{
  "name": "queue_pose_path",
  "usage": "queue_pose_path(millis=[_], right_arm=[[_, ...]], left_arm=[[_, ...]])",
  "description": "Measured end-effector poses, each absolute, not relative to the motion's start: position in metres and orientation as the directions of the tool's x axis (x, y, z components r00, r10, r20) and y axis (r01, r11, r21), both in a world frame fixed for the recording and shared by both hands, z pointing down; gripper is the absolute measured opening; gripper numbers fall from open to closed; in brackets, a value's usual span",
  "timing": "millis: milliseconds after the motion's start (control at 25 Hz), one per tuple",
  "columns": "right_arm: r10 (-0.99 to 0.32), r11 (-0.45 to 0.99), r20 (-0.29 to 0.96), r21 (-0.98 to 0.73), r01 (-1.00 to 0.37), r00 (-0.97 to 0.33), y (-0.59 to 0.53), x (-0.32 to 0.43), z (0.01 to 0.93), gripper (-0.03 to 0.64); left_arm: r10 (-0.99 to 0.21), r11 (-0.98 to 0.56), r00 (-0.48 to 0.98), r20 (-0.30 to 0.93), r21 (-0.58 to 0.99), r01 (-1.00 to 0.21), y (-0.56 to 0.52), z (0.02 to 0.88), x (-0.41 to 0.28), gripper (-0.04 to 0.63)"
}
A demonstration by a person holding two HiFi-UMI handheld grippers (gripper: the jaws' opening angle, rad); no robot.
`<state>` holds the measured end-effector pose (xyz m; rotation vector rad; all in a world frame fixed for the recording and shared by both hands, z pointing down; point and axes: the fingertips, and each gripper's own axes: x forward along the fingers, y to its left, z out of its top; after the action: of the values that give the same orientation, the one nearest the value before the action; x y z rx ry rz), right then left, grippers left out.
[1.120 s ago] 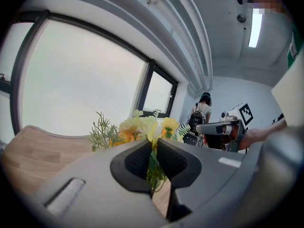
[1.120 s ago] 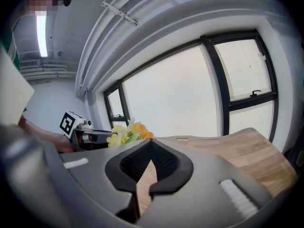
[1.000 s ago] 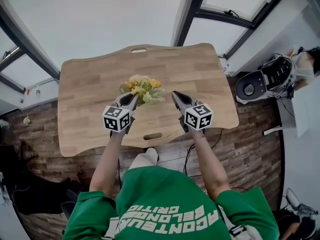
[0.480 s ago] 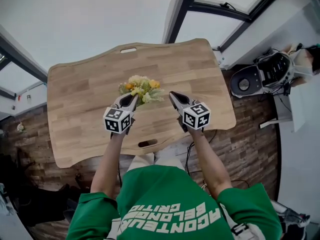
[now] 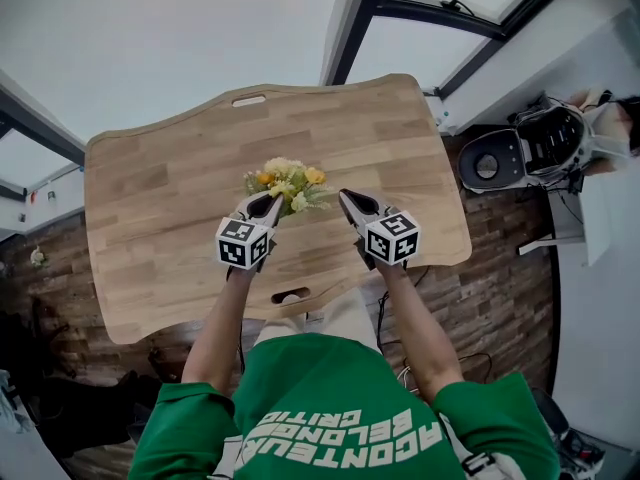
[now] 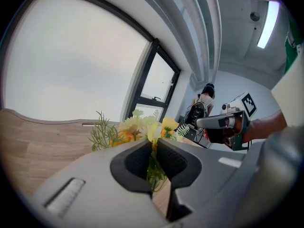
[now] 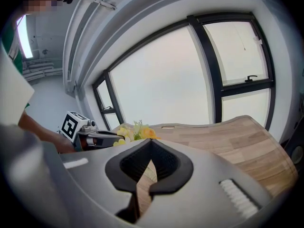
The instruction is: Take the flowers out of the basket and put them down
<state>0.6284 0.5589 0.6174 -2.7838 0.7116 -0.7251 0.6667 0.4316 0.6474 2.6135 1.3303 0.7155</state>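
A small bouquet of yellow, orange and cream flowers with green sprigs hangs over the middle of the wooden table. My left gripper is shut on its stems, and in the left gripper view the blooms rise just beyond the jaws with green stems pinched between the pads. My right gripper hovers to the right of the bouquet, shut with nothing in it. The right gripper view shows its closed tips, the flowers and the left gripper at left. No basket is in view.
The table has a handle slot at the far edge and another at the near edge. A grey machine stands on the floor to the right. Large windows lie beyond the table.
Both grippers have sunk toward the table and moved farther in over it from the near edge, the left one carrying the bouquet. Neither pair of jaws has changed.
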Motion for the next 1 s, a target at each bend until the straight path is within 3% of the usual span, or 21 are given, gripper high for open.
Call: queue_pose_path(millis=[1000], right_arm=[[-0.541, -0.841, 0.556, -0.375, -0.39, 0.63, 0.622, 0.676, 0.73, 0.006]], left_arm=[[0.762, -0.614, 0.401, 0.508, 0.37, 0.697, 0.51, 0.785, 0.712, 0.054]])
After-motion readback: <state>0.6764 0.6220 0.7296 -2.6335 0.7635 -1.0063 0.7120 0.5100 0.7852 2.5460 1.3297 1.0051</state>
